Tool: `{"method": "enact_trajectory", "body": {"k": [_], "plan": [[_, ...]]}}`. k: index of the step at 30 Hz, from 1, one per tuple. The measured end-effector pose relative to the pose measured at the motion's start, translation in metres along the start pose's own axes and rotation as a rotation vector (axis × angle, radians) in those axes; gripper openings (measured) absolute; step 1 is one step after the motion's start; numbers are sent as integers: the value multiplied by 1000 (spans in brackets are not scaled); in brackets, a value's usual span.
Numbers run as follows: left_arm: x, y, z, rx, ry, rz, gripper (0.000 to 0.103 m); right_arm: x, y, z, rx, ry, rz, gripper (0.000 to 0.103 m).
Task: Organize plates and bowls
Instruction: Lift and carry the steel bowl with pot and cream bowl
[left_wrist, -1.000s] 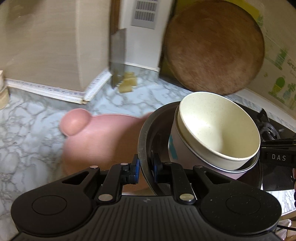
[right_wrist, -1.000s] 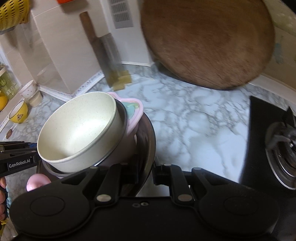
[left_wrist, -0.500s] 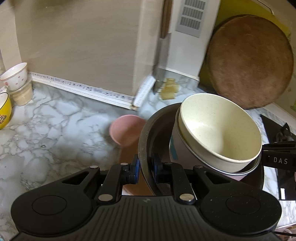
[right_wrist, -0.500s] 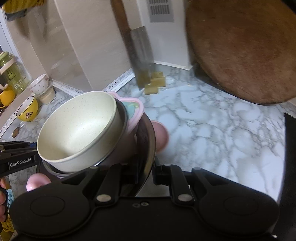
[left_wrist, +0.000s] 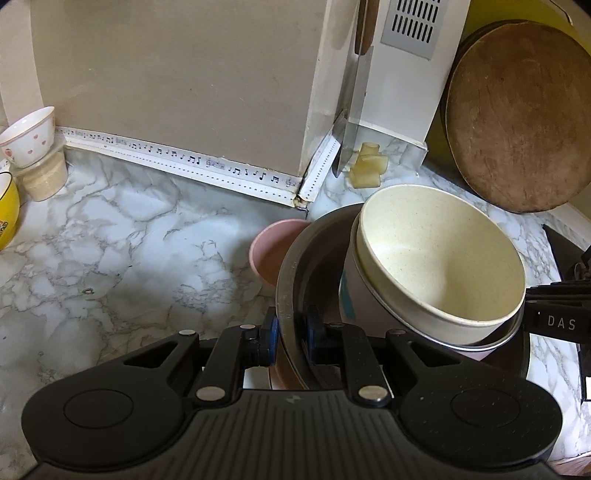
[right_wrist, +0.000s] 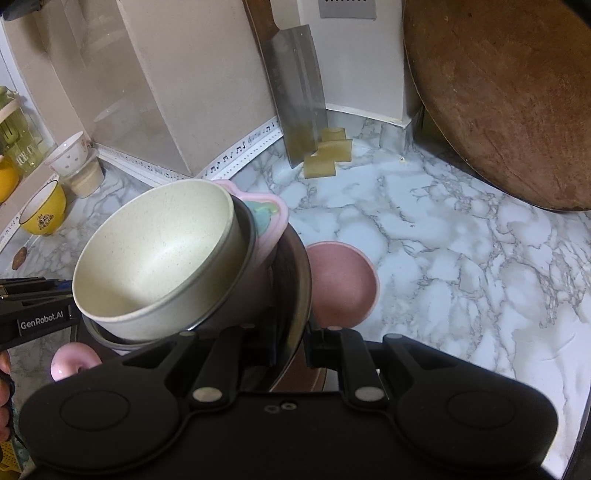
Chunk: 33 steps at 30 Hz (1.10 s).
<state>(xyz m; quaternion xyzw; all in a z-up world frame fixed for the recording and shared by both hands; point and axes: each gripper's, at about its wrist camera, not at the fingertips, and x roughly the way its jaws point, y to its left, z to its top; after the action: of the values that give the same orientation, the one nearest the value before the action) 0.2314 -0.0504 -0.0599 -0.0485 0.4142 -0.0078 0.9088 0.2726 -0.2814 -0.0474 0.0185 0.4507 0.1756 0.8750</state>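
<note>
Marble counter (left_wrist: 129, 258) beneath; round wooden board (left_wrist: 517, 118) leaning at the back wall, cleaver (right_wrist: 299, 92) propped beside it. Above the counter, carried between both grippers: dark metal-rimmed plate (left_wrist: 295, 258), loaded with pink dish (right_wrist: 269, 221) and, tilted inside it, cream bowl (left_wrist: 443, 266). Left gripper (left_wrist: 290, 332) clamped on the plate's near rim, jaws drawn together on the thin edge; right gripper (right_wrist: 295, 343) clamped likewise on the opposite rim. Below, just behind the plate, pink bowl (right_wrist: 343, 288) standing on the marble. Farther left, against the wall, yellow bowl (right_wrist: 44, 210) and white cup (left_wrist: 29, 140). Likely hazards: stack already leaning, so cream bowl sliding out under further tilt; thin rim slipping from either pinch; plate striking pink bowl if lowered without clearing it.
</note>
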Motion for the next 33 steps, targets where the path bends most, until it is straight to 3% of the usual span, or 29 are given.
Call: {"method": "enact_trajectory", "body": {"k": [21, 33], "plan": [[9, -1, -4, 12, -1, -2, 14, 8, -3, -8, 17, 11, -12, 16], [6, 5, 2, 66, 12, -42, 16, 9, -15, -7, 78, 64, 53, 16]]}}
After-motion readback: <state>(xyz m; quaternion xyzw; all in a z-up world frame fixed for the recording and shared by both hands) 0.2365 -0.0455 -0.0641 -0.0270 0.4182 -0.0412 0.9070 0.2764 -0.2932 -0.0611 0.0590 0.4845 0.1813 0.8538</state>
